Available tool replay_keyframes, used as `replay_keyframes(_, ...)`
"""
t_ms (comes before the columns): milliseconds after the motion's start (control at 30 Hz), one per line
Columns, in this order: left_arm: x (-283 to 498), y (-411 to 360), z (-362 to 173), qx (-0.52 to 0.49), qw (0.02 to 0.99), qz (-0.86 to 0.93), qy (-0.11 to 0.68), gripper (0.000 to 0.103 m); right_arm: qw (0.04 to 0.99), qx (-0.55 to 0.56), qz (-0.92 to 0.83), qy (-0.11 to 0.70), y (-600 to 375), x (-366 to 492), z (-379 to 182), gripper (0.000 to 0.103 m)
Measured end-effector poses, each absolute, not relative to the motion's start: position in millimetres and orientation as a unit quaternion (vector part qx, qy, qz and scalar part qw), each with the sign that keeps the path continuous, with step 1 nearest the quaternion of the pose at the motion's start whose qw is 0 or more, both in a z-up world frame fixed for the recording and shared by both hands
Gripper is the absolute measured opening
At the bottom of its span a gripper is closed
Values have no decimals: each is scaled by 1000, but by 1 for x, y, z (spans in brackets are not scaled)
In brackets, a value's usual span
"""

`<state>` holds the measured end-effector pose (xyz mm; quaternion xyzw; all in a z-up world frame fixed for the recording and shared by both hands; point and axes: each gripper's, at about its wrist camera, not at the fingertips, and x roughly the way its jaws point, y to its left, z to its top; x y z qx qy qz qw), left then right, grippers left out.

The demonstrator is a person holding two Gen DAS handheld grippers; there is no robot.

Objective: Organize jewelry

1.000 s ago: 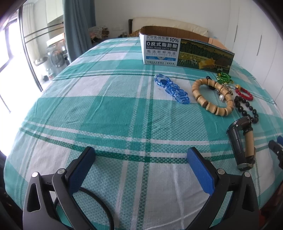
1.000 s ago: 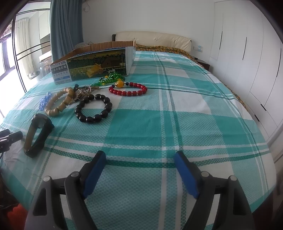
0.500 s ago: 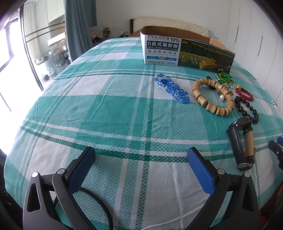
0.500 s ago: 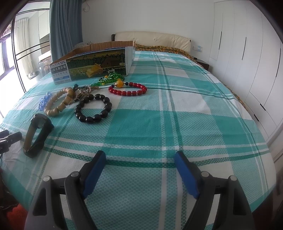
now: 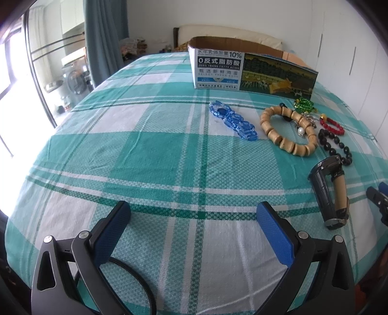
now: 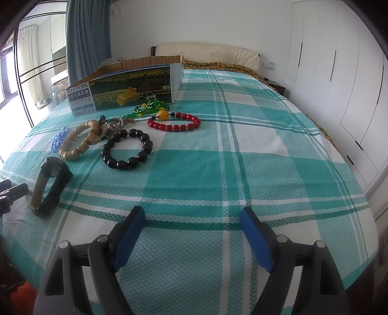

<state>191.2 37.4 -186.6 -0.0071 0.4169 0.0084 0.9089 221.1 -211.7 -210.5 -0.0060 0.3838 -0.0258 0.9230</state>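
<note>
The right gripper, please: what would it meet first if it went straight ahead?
Probably only the teal plaid bedspread; the right gripper is open, and the black bead bracelet lies left of its line.

bedspread (image 6: 242, 169) teal-white plaid | bracelets: blue (image 5: 234, 121), tan (image 5: 288, 132), black (image 6: 127, 151), red (image 6: 174, 123) (one amber bead)

A bed spread with a teal-and-white plaid sheet (image 6: 242, 169) is seen ahead, backed by a cream padded headboard (image 6: 208, 52) and a white wall (image 6: 194, 21), with white wardrobe doors (image 6: 339, 72) to the right and a blue curtain (image 5: 104, 36) beside bright windows (image 5: 9, 72) to the left.
</note>
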Motion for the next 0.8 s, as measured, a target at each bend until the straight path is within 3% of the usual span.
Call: replay_keyframes(800,192,38,-188,-7,907,6,421,103,923,-6,-26,384,-212,222,-210,83)
